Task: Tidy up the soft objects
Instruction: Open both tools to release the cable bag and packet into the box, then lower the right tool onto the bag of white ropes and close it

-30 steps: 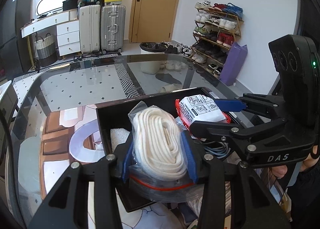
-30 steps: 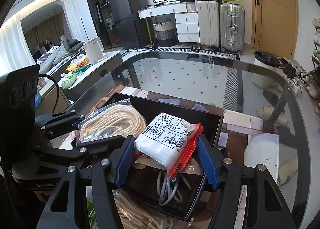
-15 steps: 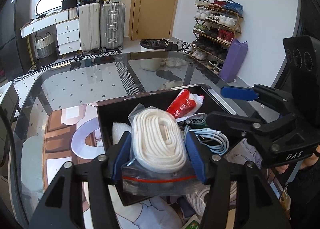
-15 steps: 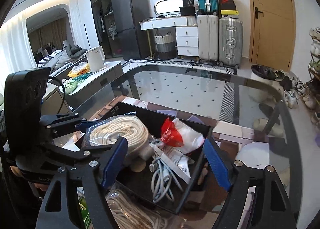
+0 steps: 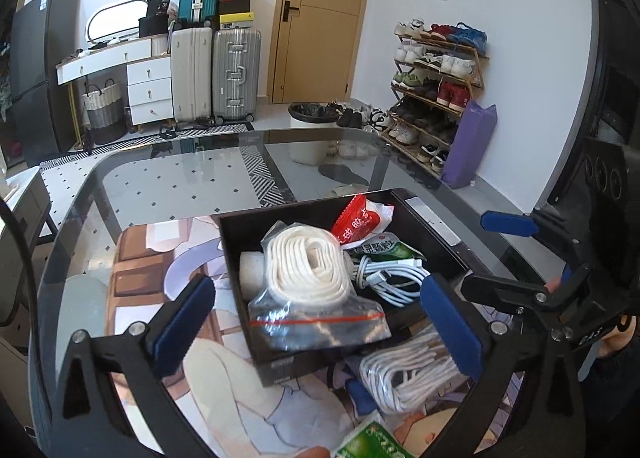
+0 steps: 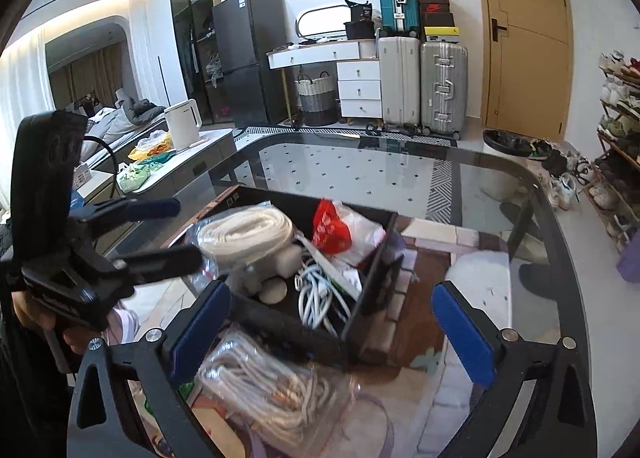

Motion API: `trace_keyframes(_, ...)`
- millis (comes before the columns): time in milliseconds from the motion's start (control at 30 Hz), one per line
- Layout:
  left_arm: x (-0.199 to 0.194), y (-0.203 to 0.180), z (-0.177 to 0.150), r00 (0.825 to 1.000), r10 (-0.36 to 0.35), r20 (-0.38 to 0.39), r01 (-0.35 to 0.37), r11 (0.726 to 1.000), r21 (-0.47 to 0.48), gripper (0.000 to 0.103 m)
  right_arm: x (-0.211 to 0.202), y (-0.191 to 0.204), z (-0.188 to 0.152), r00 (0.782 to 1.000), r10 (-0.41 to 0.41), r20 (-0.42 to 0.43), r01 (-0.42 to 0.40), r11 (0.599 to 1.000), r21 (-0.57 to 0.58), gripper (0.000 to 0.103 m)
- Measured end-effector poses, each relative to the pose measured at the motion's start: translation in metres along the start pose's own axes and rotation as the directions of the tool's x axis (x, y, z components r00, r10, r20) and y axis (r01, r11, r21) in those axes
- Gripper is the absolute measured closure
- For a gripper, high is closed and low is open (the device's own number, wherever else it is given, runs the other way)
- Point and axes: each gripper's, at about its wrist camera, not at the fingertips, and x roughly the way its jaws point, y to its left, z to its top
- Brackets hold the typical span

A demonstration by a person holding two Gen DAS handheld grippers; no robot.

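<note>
A black box (image 5: pixel 434 224) (image 6: pixel 370 290) stands on the printed mat on the glass table. In it lie a bagged coil of thick white rope (image 5: pixel 306 268) (image 6: pixel 244 234), a red and white packet (image 5: pixel 358 220) (image 6: pixel 334 232), a green packet (image 5: pixel 386 248) and a white cable (image 5: pixel 394 278) (image 6: pixel 316 298). A second bag of thin white rope (image 5: pixel 408 372) (image 6: pixel 272 382) lies on the mat in front of the box. My left gripper (image 5: pixel 316 328) is open and empty, just behind the box. My right gripper (image 6: pixel 330 332) is open and empty above the thin rope bag.
A green packet (image 5: pixel 370 444) lies at the mat's near edge. The printed mat (image 5: pixel 160 258) covers the near part of the glass table (image 5: pixel 180 174). Suitcases, a dresser, a door and a shoe rack stand beyond the table.
Both grippers opened and drew back. The left let go of the bagged thick rope and the right let go of the red and white packet; both now lie in the box.
</note>
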Motion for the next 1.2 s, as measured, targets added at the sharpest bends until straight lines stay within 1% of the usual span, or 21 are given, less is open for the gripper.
trace_keyframes(167, -0.012, 0.001, -0.013, 1.000, 0.026, 0.001, -0.026, 1.000, -0.008, 0.000, -0.012, 0.001, -0.016, 1.000, -0.001, -0.006, 0.002, 1.000, 0.023, 0.001)
trace_keyframes(333, -0.020, -0.001, -0.027, 0.999, 0.051, -0.006, -0.051, 0.999, -0.013, 0.000, -0.017, 0.010, -0.027, 0.999, -0.005, -0.035, 0.005, 1.000, 0.005, 0.001)
trace_keyframes(433, -0.021, -0.001, -0.034, 0.998, 0.064, -0.021, -0.065, 0.998, -0.015, 0.000, -0.019, 0.018, -0.029, 0.999, -0.007, -0.048, 0.006, 1.000, -0.013, 0.001)
trace_keyframes(700, -0.020, -0.014, -0.065, 0.990, 0.110, -0.085, -0.110, 0.994, 0.000, 0.000, -0.018, 0.026, -0.046, 0.995, -0.013, -0.100, 0.011, 1.000, -0.021, 0.001)
trace_keyframes(933, -0.017, -0.025, -0.085, 0.986, 0.103, -0.130, -0.103, 0.995, 0.009, 0.000, -0.011, 0.028, -0.055, 0.990, -0.011, -0.140, 0.007, 1.000, -0.029, 0.001)
trace_keyframes(1067, -0.013, -0.036, -0.091, 0.983, 0.097, -0.156, -0.091, 0.995, 0.041, 0.000, -0.011, 0.027, -0.054, 0.991, -0.008, -0.137, 0.004, 1.000, -0.025, 0.001)
trace_keyframes(1200, -0.002, -0.041, -0.097, 0.975, 0.104, -0.198, -0.095, 0.994, 0.054, 0.000, -0.010, 0.025, -0.054, 0.990, -0.008, -0.138, 0.006, 1.000, -0.020, 0.001)
